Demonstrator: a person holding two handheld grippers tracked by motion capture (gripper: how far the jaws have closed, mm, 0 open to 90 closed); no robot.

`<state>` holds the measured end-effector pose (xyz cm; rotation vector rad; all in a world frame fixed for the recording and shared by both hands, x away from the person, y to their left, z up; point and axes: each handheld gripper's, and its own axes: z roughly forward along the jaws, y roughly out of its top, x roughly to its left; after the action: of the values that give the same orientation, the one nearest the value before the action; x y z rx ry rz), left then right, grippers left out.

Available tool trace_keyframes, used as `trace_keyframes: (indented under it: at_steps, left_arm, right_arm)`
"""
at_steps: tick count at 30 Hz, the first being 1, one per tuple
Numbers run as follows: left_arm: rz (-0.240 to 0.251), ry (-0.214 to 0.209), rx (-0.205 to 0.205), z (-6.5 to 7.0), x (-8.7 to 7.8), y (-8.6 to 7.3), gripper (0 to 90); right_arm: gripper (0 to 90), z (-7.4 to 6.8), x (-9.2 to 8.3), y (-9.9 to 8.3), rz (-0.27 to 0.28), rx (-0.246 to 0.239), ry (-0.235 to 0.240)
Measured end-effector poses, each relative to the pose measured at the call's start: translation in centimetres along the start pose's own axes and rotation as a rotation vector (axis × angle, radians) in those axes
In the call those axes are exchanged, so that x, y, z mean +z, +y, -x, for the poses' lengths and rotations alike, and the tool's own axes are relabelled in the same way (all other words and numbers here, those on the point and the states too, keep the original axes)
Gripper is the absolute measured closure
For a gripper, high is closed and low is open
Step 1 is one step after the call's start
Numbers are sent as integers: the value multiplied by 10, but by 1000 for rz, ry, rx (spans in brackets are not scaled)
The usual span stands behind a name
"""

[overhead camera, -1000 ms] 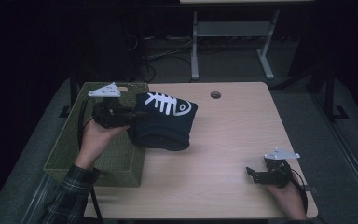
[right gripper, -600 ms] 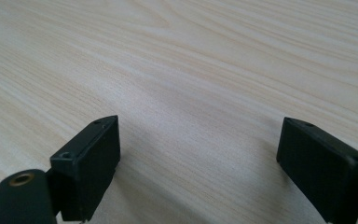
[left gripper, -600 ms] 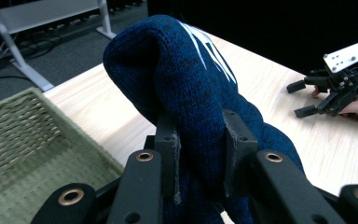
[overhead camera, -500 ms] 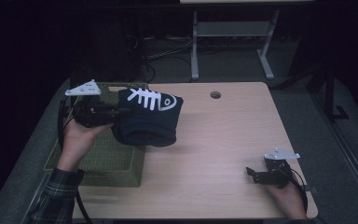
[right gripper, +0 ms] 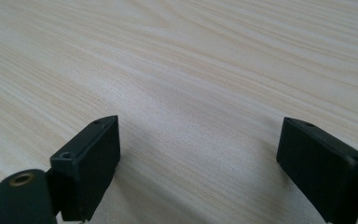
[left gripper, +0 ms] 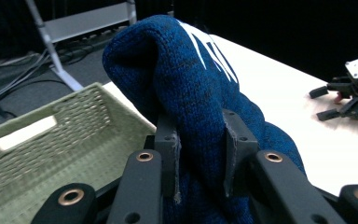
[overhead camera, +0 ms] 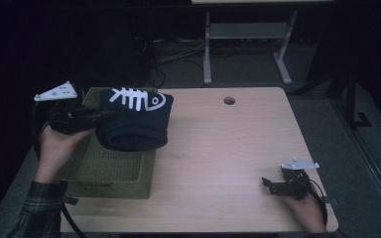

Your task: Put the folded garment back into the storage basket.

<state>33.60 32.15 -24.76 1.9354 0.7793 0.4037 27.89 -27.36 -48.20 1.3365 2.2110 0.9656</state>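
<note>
Left gripper (overhead camera: 99, 115) is clamped on the hat (overhead camera: 135, 120), a dark blue knit with a white fishbone print; in the left gripper view both jaws pinch a fold of the knit (left gripper: 200, 116) between them. Hat is held in the air over the far right corner of the basket (overhead camera: 104, 171), partly overhanging the table (overhead camera: 218, 148) just right of the basket. Basket is green woven, sits at the table's left edge, with a slot handle (left gripper: 24, 133) in its wall. Left hand (overhead camera: 59, 146) comes in from the near side of the basket, plaid sleeve (overhead camera: 39, 208) at the wrist. Right gripper (overhead camera: 273, 185) sits low at the table's near right corner, well apart from the basket, jaws spread wide with nothing between them; right gripper view shows bare wood (right gripper: 191, 70) in the gap. Round hole (overhead camera: 229, 100) in the table, far side, right of the basket.
</note>
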Motion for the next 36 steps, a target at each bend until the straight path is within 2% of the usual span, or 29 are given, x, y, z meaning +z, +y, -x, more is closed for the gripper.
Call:
trace_keyframes:
  at_steps: [12,17,25,36]
  left_arm:
    - [-10,91,-22,-20,-37,-11,713]
    - [-30,119,-39,-28,-42,-20,713]
    - [-65,116,-53,-34,-37,-35,713]
    - [-117,88,-66,-32,-21,-48,713]
  right_arm:
    - [130,0,0,0,0,1,-1]
    - [130,0,0,0,-1,0,0]
    - [130,0,0,0,0,0,-1]
    - [130,0,0,0,-1,1,1]
